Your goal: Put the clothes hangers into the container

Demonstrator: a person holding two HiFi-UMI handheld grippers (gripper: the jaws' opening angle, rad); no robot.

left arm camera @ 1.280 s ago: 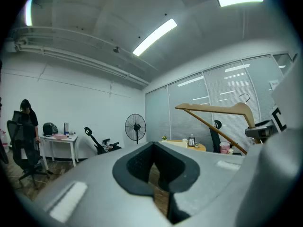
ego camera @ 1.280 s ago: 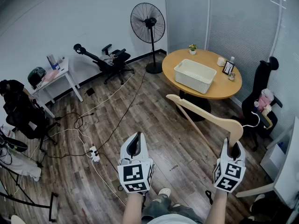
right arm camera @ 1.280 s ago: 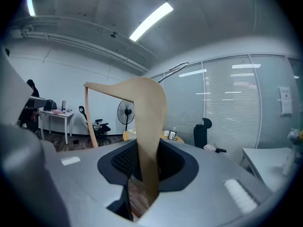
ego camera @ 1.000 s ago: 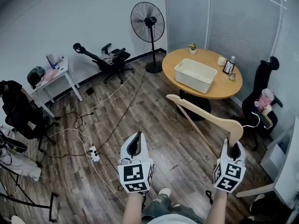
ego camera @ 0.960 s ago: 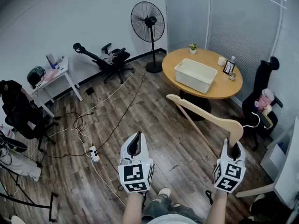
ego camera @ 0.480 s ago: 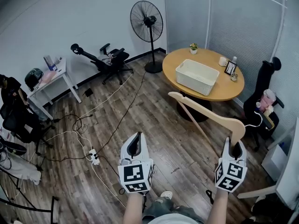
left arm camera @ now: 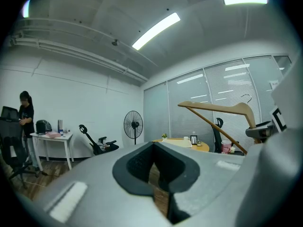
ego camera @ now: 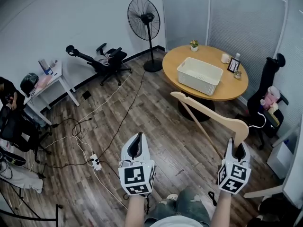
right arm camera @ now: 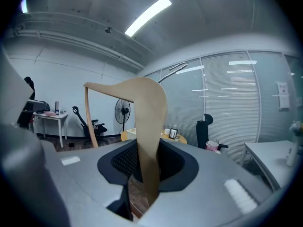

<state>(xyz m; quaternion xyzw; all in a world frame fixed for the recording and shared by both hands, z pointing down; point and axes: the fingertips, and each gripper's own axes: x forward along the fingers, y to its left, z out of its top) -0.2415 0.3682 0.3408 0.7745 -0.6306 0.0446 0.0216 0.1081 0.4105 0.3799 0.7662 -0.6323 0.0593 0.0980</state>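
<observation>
Right hand-held gripper (ego camera: 238, 150) still clamps hanger (ego camera: 208, 111); table (ego camera: 175, 63) looms nearer.

A wood-plank floor (ego camera: 156, 124) meets white walls (ego camera: 71, 13), with a round table (ego camera: 208, 55) and standing fan (ego camera: 143, 18) near window blinds (ego camera: 246, 18).

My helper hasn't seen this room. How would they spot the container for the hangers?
Find the round wooden table by the blinds. On it sits a white basket, open-topped, far bigger than the mug, frame and plant around it.
</observation>
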